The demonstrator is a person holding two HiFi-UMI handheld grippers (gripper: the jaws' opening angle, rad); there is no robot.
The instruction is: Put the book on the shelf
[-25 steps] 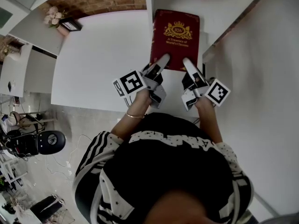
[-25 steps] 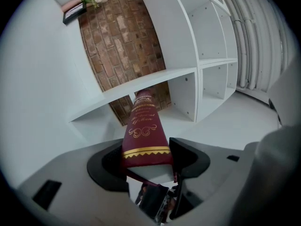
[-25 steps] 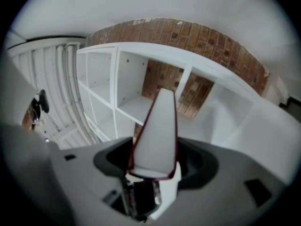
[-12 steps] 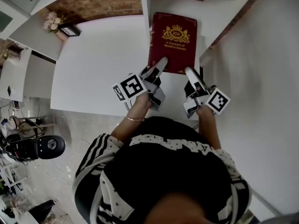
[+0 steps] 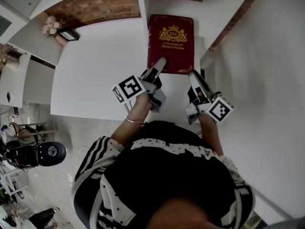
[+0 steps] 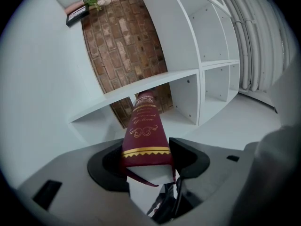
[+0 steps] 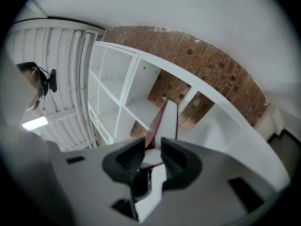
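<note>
While the left gripper point(image 5: 161, 62) carries the red book point(image 5: 170, 41) by the near end of its spine, its fingers point(image 6: 189, 157) spread wide and pressed on either cover, the right gripper point(image 5: 193, 75) sits at the book's near right corner. Its fingers point(image 7: 123, 160) have just been closing and now stand narrow. The corner shows in the gap at their tips, but whether the pads actually bear on it cannot be told. The book lies cover-up, its far end at the shelf point(image 6: 141, 85) opening just right of the upright divider point(image 5: 142, 4).

The step in hand looks like the slide-in. Done well, the left hand would keep the book level and square to the divider (a skewed corner would likely catch the shelf's edge). It would push along the spine and let go only once the board carries the weight.
</note>
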